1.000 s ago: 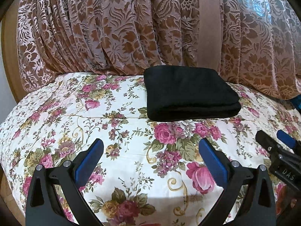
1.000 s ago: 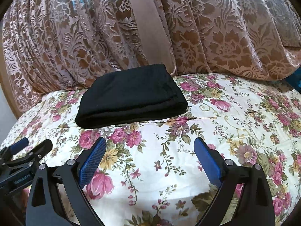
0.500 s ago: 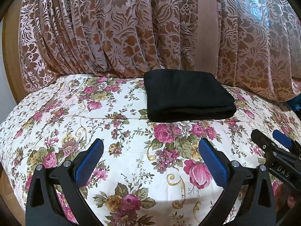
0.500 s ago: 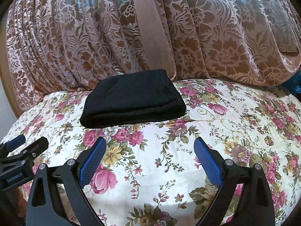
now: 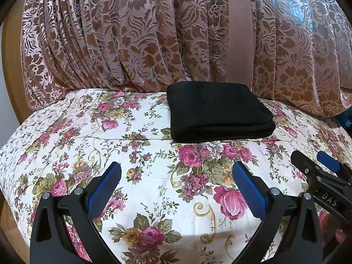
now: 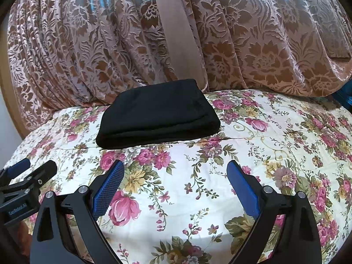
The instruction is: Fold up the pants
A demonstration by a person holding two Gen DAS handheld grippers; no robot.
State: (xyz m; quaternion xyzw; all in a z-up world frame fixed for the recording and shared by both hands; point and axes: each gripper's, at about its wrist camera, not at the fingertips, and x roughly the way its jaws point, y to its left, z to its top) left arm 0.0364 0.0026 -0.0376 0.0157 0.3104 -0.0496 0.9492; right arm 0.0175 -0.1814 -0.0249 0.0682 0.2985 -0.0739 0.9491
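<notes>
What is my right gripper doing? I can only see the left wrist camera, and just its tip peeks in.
Observer: In the right wrist view, the right gripper has its jaws wide apart. It holds nothing and sits over the flowered bedspread.
Operator: Is it touching the pants?
Observer: No. The folded black pants lie beyond it, a little to the left, with bare bedspread in between.
Operator: Can that camera see my left gripper?
Observer: Yes. The left gripper pokes in at the left edge, and you can see a white printed label on its side.
</notes>
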